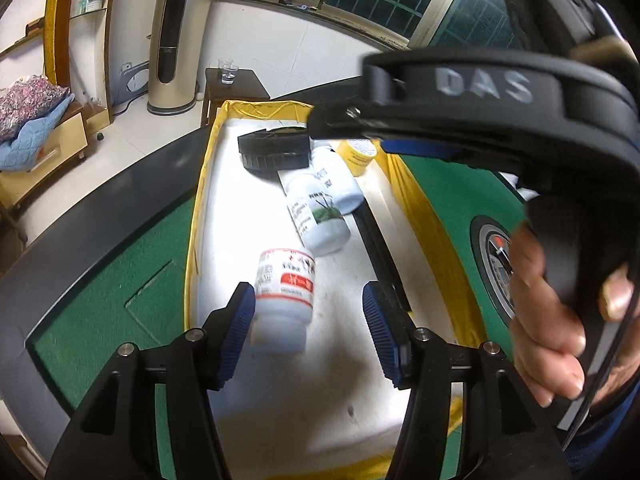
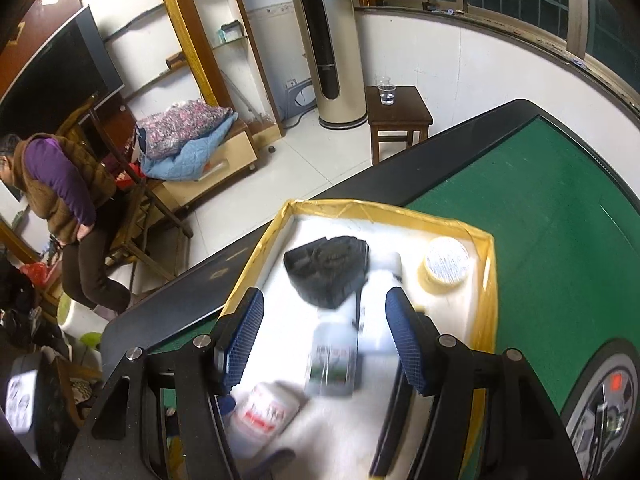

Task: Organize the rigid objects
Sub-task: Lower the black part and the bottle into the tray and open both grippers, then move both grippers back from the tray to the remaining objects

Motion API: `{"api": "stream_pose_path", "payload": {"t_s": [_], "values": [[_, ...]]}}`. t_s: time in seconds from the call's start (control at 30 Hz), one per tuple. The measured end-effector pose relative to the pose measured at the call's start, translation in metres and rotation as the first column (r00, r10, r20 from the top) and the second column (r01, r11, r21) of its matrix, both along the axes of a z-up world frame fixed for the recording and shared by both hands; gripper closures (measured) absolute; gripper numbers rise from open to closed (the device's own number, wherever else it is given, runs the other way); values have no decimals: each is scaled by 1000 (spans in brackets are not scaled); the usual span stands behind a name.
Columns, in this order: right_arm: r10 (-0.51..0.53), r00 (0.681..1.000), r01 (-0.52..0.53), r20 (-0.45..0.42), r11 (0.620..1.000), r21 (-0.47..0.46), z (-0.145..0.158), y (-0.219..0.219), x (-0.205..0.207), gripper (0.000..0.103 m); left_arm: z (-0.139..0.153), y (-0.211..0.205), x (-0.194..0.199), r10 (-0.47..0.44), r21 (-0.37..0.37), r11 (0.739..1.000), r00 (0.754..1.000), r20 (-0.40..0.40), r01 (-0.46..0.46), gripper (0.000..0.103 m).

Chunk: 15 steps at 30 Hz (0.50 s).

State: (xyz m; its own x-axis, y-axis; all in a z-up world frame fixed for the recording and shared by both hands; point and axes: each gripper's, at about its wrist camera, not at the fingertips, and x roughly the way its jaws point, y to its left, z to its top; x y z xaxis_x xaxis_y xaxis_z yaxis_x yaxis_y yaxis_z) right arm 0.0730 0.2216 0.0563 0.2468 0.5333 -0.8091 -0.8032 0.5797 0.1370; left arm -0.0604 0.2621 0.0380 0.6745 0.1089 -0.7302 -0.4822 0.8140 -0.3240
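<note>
Only thing I can actually read is "DAS" in raised grey letters on the black body of the right tongs (image 1: 484,84). The bottle labels (image 1: 286,276) are too blurry to read.

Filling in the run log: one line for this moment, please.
left gripper: open, over red-label bottle | right gripper: open, above green-label bottle | both in yellow-rimmed tray | nothing gripped
</note>
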Motion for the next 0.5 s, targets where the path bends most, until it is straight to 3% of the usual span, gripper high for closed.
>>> {"api": "stream_pose_path", "payload": {"t_s": [0.33,0.5], "values": [[-36,997,42,-71,996,78,-1,-61,-27,45,14,-34,-25,-11,48,999,999,33,9,48],[-50,992,67,-113,987,149,-2,-121,-44,45,17,-61,-37,-53,72,996,997,59,48,48]]}}
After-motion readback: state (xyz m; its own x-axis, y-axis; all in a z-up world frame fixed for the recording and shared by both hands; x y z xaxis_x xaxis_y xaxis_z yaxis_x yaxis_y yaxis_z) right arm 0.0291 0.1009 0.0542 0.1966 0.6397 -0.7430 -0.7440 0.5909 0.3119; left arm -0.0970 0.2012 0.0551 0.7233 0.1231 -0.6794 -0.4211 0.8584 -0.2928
